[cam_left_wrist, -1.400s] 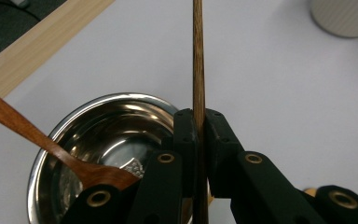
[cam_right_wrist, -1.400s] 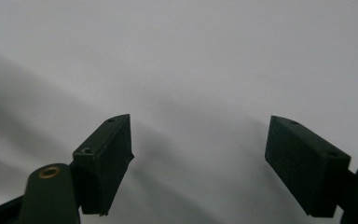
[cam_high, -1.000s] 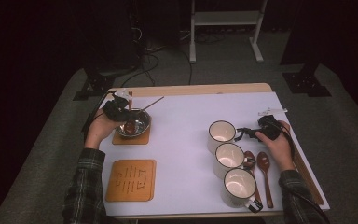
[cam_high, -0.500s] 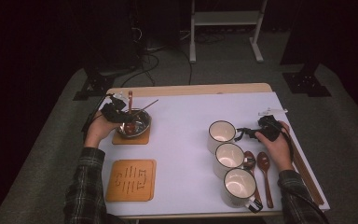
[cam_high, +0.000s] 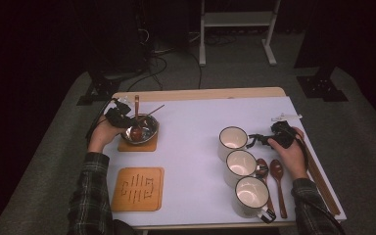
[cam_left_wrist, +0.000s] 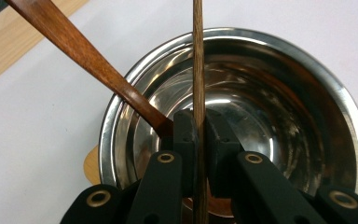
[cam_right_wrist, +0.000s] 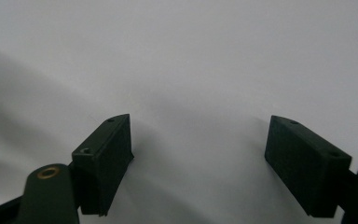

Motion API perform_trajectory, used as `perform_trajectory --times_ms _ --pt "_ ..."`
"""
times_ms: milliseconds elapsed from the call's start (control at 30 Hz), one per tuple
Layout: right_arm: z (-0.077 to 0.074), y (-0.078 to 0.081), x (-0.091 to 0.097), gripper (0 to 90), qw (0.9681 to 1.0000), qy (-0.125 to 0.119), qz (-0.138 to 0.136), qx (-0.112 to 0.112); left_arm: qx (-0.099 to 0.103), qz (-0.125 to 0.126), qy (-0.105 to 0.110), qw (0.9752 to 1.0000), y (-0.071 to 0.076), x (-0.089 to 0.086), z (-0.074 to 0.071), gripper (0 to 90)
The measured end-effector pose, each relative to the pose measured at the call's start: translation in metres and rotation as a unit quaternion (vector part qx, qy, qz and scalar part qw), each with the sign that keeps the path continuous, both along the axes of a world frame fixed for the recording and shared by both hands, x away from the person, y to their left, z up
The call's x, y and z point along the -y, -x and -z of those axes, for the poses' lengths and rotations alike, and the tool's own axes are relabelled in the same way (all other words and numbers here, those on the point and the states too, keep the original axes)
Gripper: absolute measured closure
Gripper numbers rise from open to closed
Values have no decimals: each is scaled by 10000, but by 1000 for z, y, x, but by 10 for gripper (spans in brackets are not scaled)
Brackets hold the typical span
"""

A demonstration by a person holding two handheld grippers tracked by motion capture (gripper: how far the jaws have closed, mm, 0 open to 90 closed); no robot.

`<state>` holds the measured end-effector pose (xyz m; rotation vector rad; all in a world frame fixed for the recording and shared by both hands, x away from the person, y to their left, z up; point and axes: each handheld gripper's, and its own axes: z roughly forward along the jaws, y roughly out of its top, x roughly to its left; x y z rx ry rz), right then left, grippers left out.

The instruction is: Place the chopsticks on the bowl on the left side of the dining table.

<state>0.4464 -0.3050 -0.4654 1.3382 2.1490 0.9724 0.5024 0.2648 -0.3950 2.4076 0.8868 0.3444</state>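
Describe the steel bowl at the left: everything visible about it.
The steel bowl is round, shiny metal with a rolled rim, upright on an orange-brown coaster at the table's left. A wooden spoon leans in it, handle over the rim. The left gripper, above it, is shut on a thin wooden handle.

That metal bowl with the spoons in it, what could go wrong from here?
The left claw pinches only the thin handle of a wooden spoon, so it might twist or slip out. A second spoon leans on the rim and could get knocked off. The steel bowl sits on a small coaster; a push might slide or tip it.
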Motion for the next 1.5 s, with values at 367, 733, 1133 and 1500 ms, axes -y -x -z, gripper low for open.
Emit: perform_trajectory --times_ms 367,733,1133,1500 --pt "0 0 0 213 10000 0 -2 1 -80 15 -70 9999 -3 -1 5 833" --pt "0 0 0 213 10000 1 -1 2 -76 -32 39 10000 -1 -3 3 766" --pt "0 0 0 213 10000 -2 -5 3 110 -38 302 9995 9 -6 -16 547" --pt "0 0 0 212 10000 -4 -5 -11 173 -71 630 9978 22 4 -34 359"
